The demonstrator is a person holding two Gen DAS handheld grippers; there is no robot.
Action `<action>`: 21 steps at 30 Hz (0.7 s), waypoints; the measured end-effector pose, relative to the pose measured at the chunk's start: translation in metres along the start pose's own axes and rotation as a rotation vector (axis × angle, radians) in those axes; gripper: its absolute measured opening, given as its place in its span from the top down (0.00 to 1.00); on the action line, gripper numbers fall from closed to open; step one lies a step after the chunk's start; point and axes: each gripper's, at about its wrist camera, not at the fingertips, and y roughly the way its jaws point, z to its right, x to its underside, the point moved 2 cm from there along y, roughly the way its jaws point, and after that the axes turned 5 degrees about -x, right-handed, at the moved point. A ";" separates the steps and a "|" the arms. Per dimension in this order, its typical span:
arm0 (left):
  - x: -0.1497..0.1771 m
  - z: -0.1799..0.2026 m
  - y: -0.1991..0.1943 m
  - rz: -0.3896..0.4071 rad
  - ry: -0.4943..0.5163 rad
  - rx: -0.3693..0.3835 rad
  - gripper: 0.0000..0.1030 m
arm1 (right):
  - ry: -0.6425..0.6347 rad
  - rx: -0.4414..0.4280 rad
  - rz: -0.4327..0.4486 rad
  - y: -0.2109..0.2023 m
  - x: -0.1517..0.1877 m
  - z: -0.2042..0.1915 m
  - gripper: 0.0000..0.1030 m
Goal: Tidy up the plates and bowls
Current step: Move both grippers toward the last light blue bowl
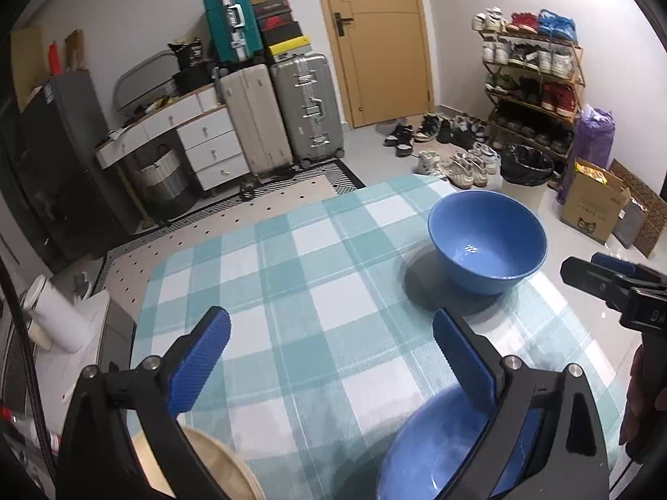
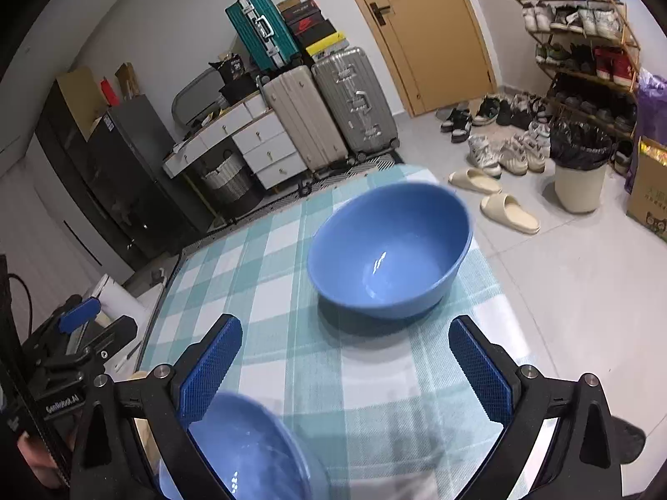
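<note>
Nearest the lens in the left wrist view, along the bottom edge, a cream plate (image 1: 216,466) shows at lower left and a second blue bowl (image 1: 433,458) at lower right, its rim passing under the right-side finger of the left gripper (image 1: 331,358). That gripper is spread wide and grips nothing; between its pads (image 1: 200,366) there is only the checked tablecloth (image 1: 292,275). Further right and higher in that frame the far blue bowl (image 1: 487,241) stands upright near the cloth's far right corner, and at the right edge the right gripper (image 1: 600,277) pokes in, level with that bowl.

In the right wrist view the near blue bowl (image 2: 246,454) sits at lower left, partly behind the left-side finger. The right gripper (image 2: 346,368) is also wide open and empty. The far blue bowl (image 2: 392,250) lies straight ahead of it, slightly right of centre, apart from the fingertips (image 2: 479,371) with bare cloth (image 2: 258,258) between. It looks blurred, and whether it sits flat or slightly tipped I cannot tell.

A bowl is round, so no long axis matters. What counts is that the far bowl lies dead ahead of the right gripper, which seems the nearer one. The near bowl lies below both. Stacking has not yet begun, I judge.
</note>
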 end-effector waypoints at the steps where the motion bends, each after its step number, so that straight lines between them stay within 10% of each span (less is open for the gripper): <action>1: -0.003 0.001 0.004 -0.009 0.009 0.000 0.03 | -0.008 0.006 0.007 0.000 -0.005 0.000 0.02; 21: -0.071 0.089 0.153 -0.363 0.077 0.318 0.04 | 0.105 0.093 -0.042 0.035 -0.047 0.053 0.02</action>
